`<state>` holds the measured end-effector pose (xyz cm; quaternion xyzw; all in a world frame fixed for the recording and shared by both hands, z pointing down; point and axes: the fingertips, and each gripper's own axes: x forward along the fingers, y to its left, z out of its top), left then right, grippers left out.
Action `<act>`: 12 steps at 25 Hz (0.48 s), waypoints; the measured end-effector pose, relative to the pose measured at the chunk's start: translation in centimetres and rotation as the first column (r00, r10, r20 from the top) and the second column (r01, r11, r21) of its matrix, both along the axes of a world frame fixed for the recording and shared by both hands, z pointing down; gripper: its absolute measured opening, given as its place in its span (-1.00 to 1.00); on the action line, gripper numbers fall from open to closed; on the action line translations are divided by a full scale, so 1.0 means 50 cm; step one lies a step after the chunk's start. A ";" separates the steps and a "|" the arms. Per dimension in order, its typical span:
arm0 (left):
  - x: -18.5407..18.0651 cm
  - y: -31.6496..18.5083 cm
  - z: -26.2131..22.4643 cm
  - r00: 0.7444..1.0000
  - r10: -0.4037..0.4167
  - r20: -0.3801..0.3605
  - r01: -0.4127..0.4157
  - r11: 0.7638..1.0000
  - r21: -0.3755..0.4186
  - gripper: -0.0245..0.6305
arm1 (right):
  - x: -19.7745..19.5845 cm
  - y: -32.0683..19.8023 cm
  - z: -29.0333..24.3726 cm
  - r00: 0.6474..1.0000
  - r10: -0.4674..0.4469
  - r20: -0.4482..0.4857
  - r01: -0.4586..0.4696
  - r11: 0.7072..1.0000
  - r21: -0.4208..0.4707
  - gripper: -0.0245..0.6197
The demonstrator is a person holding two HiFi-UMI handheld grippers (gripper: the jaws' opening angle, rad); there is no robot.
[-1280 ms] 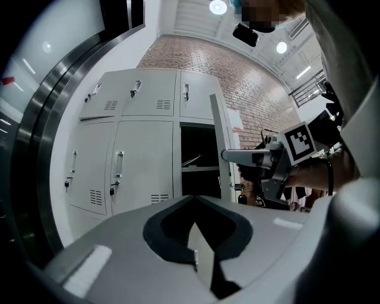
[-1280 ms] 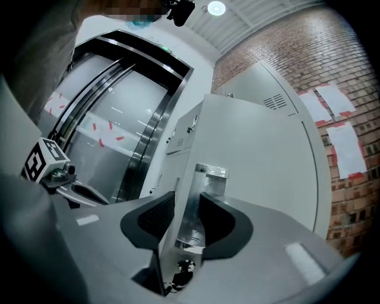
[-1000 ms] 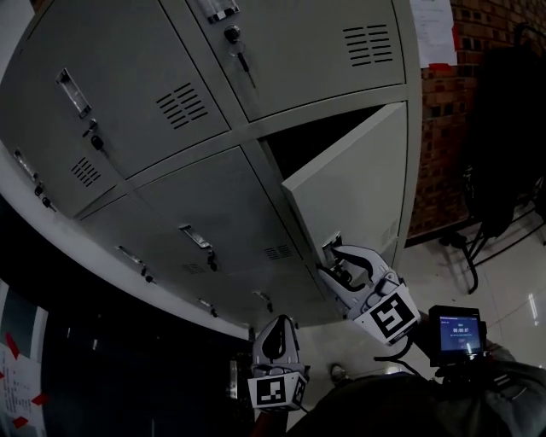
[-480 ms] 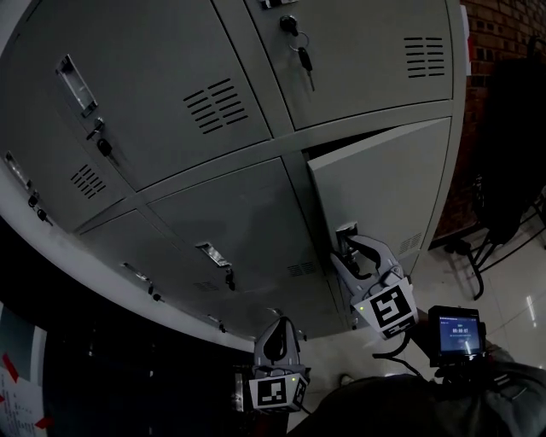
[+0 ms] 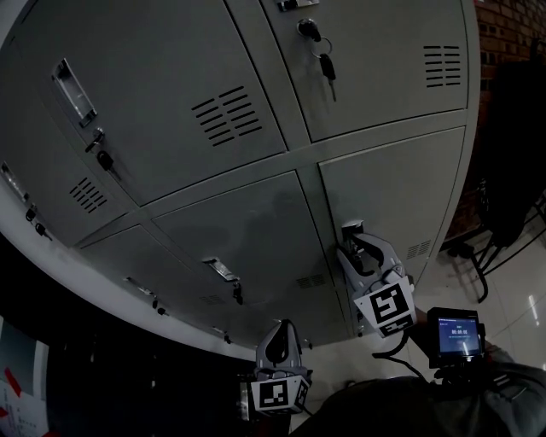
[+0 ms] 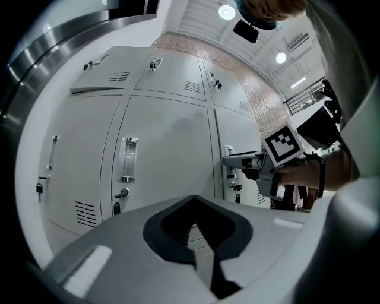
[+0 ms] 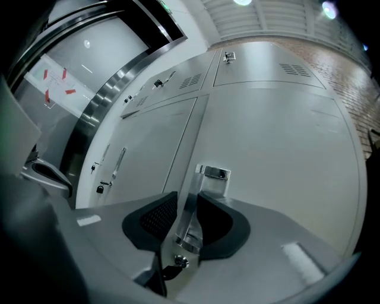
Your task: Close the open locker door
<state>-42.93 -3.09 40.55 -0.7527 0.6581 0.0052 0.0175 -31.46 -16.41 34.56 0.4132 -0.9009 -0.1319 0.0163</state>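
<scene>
Grey steel lockers [image 5: 213, 128] are seen across the background, with a brick wall [image 5: 503, 26] at the right. The lower right locker door [image 5: 401, 196] is seen pushed in level with its frame. Its metal handle [image 7: 200, 196] is clamped between the jaws of the right tool [image 5: 354, 241], which have just been closing. The left tool [image 5: 277, 331] is held low, apart from the lockers, its jaws drawn together on nothing.

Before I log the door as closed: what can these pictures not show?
- Head view: whether the locker door has latched; its seam is too dark and thin.
- Head view: writing on the small screen; too small.
- Head view: top of the upper locker; cut off by the edge.
</scene>
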 end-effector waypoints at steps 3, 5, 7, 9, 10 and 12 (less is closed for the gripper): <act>-0.005 -0.005 -0.001 1.000 0.001 0.002 -0.001 1.000 0.000 -0.92 | -0.001 -0.006 -0.001 1.000 0.011 -0.003 -0.011 1.000 -0.001 -0.58; -0.007 -0.008 -0.002 1.000 0.001 -0.001 -0.001 1.000 -0.001 -0.92 | -0.001 -0.006 -0.002 1.000 0.018 -0.002 -0.018 1.000 0.004 -0.58; -0.008 -0.012 0.000 1.000 0.003 -0.004 -0.003 1.000 -0.001 -0.92 | -0.002 -0.006 -0.002 1.000 0.022 0.000 -0.022 1.000 0.008 -0.57; -0.007 -0.015 0.001 1.000 0.006 -0.005 -0.006 1.000 -0.003 -0.92 | -0.002 -0.006 -0.001 1.000 0.023 -0.002 -0.023 1.000 0.010 -0.57; -0.007 -0.016 0.002 1.000 0.006 -0.002 -0.006 1.000 -0.003 -0.92 | -0.002 -0.006 -0.001 1.000 0.022 -0.002 -0.022 1.000 0.010 -0.57; -0.008 -0.017 0.003 1.000 0.006 0.007 -0.006 1.000 -0.004 -0.92 | -0.002 -0.006 -0.002 1.000 0.022 -0.002 -0.022 1.000 0.009 -0.57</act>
